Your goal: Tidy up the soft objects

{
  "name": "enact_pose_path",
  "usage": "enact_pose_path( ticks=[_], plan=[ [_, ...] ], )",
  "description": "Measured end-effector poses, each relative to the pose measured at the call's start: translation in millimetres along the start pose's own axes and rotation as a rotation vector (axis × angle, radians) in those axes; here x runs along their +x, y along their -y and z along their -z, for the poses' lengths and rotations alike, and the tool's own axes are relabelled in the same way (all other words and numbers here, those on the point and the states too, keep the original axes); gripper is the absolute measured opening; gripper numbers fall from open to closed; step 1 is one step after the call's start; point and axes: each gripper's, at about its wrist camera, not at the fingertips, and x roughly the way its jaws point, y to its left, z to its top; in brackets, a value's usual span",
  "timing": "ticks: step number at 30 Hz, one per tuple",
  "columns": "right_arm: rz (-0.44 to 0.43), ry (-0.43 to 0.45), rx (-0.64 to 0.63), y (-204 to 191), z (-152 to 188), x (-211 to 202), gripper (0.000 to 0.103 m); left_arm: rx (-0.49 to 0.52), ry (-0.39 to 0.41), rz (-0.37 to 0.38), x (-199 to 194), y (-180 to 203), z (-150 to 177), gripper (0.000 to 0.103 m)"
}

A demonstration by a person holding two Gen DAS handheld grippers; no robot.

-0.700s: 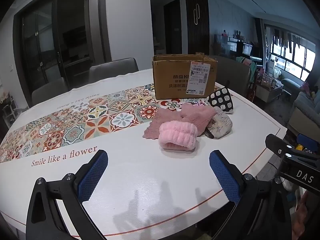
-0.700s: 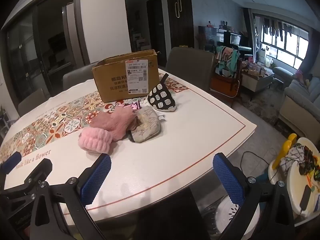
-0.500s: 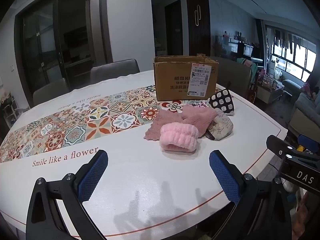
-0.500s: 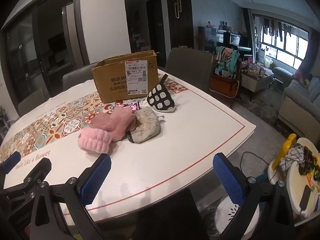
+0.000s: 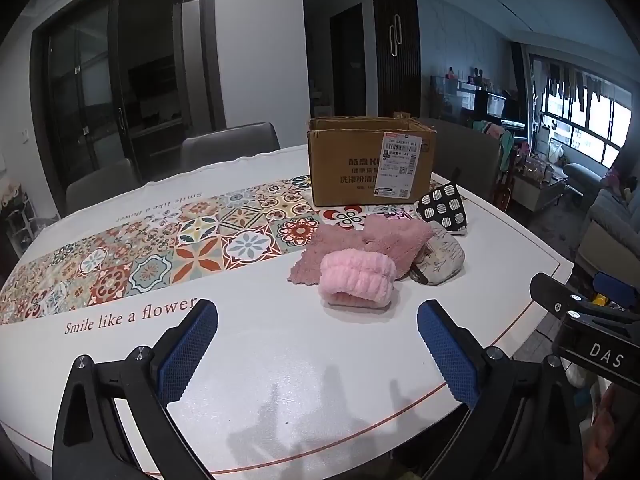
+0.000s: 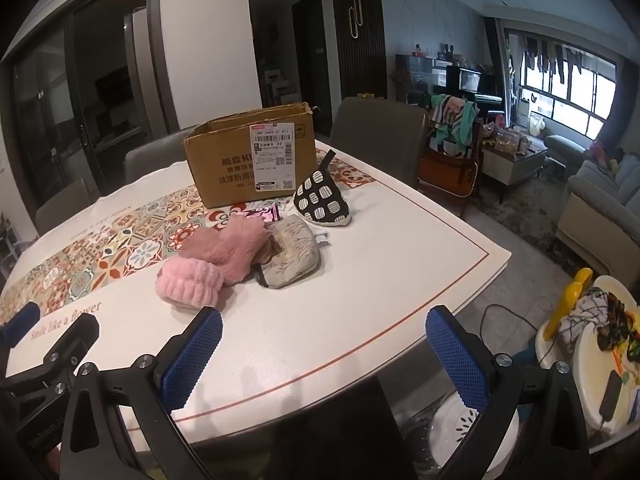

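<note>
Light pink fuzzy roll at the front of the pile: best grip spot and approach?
Pinch the light pink roll across its ribbed body, coming from the near, open table side with the left tool. It lies nearest and unobstructed in front; its back rests against the darker pink cloth.

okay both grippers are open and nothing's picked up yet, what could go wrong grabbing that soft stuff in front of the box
1. The light pink headband lies against the darker pink fluffy cloth; a deep grasp may drag both along.
2. The beige pouch is partly tucked under that cloth, so lifting either could shift the pile.
3. The cardboard box is tall; soft items may snag its rim.
</note>
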Motion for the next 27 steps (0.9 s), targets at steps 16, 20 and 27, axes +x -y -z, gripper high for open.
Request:
enact_pose_path(
  ticks=[16, 20, 27],
  plan=[
    [0.0, 0.003, 0.0, -0.3, 1.0, -0.4, 0.103, -0.002, 0.002, 0.004, -0.9, 0.0, -0.4, 0.102],
    [0.0, 0.003, 0.0, -0.3, 1.3, -0.4, 0.103, -0.002, 0.002, 0.003, -1.2, -0.2, -0.6, 0.102],
    [0.0, 0.003, 0.0, -0.1, 1.5, -0.4, 0.103, -0.005, 0.007, 0.005, -2.5, -0.1, -3.2, 0.102]
  ],
)
